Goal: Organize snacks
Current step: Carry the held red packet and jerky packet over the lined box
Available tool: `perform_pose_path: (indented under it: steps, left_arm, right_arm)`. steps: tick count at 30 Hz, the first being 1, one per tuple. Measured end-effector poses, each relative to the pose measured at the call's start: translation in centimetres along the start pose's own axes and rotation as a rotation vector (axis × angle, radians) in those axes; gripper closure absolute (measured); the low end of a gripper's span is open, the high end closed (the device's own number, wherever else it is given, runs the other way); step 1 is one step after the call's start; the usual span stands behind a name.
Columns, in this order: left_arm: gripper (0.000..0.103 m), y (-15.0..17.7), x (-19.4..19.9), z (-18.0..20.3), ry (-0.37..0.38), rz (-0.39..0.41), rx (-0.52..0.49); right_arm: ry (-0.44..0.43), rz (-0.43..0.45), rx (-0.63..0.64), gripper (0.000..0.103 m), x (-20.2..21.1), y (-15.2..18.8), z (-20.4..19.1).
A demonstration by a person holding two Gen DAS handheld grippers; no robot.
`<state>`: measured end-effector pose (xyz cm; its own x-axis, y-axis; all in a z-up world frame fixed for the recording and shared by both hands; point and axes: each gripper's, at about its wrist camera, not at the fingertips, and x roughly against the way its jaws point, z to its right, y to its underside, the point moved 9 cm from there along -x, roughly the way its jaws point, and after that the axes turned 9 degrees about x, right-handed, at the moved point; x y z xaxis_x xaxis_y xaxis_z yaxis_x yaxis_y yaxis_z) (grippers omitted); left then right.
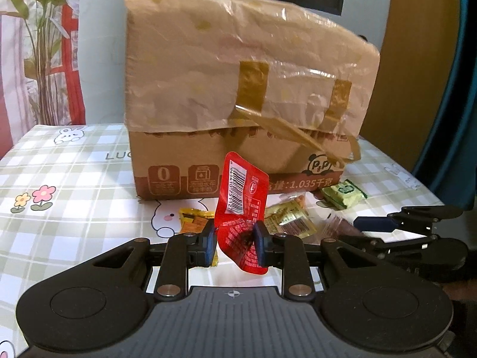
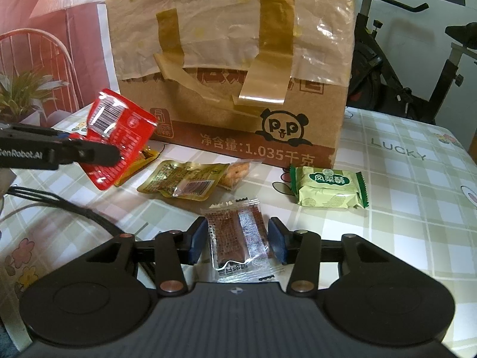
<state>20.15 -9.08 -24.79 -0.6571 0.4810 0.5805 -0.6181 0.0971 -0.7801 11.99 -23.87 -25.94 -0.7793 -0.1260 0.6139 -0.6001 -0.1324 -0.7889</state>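
My left gripper (image 1: 235, 240) is shut on a red snack packet (image 1: 242, 205) and holds it upright above the table, in front of the cardboard box (image 1: 238, 95). The packet also shows in the right wrist view (image 2: 119, 137), held by the left gripper (image 2: 119, 153). My right gripper (image 2: 238, 240) is open, its jaws on either side of a clear packet of brown bars (image 2: 238, 238) that lies on the table. A gold packet (image 2: 182, 183), a clear packet of nuts (image 2: 235, 173) and a green pastry packet (image 2: 328, 189) lie before the box (image 2: 232, 59).
A yellow packet (image 1: 193, 219) lies under the red one. The table has a checked cloth (image 2: 402, 208). The right gripper appears in the left wrist view (image 1: 384, 223). An exercise bike (image 2: 402, 59) stands behind the table on the right.
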Motion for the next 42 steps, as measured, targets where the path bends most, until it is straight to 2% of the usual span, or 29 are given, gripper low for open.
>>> perform_pose_path:
  steps: [7, 12, 19, 25, 32, 38, 42]
  left_arm:
    - [0.075, 0.4, 1.7, -1.1, 0.004, 0.004, 0.029]
    - [0.075, 0.1, 2.4, -1.0, 0.013, 0.022, 0.033]
    - [0.075, -2.1, 4.1, -0.5, 0.035, 0.079, 0.028]
    - [0.075, -7.0, 6.4, 0.0, 0.062, 0.188, 0.018]
    - [0.075, -14.4, 6.8, 1.0, 0.067, 0.305, -0.020]
    - [0.075, -19.4, 4.6, 2.0, 0.064, 0.335, -0.029]
    - [0.075, -21.5, 2.4, 2.5, 0.046, 0.319, -0.038]
  right_arm:
    - [0.000, 0.047, -0.051, 0.057, 2.1, -0.6, 0.5]
    - [-0.006, 0.065, -0.033, 0.057, 2.9, -1.4, -0.2]
    - [-0.018, 0.159, 0.006, 0.057, 5.4, -4.6, -0.9]
    - [-0.030, 0.276, 0.016, 0.057, 8.3, -8.9, -0.7]
    - [-0.041, 0.406, 0.048, 0.057, 10.4, -16.3, 0.4]
    - [0.000, 0.445, 0.121, 0.057, 9.0, -21.9, 2.0]
    - [0.019, 0.431, 0.088, 0.057, 6.7, -24.4, 4.2]
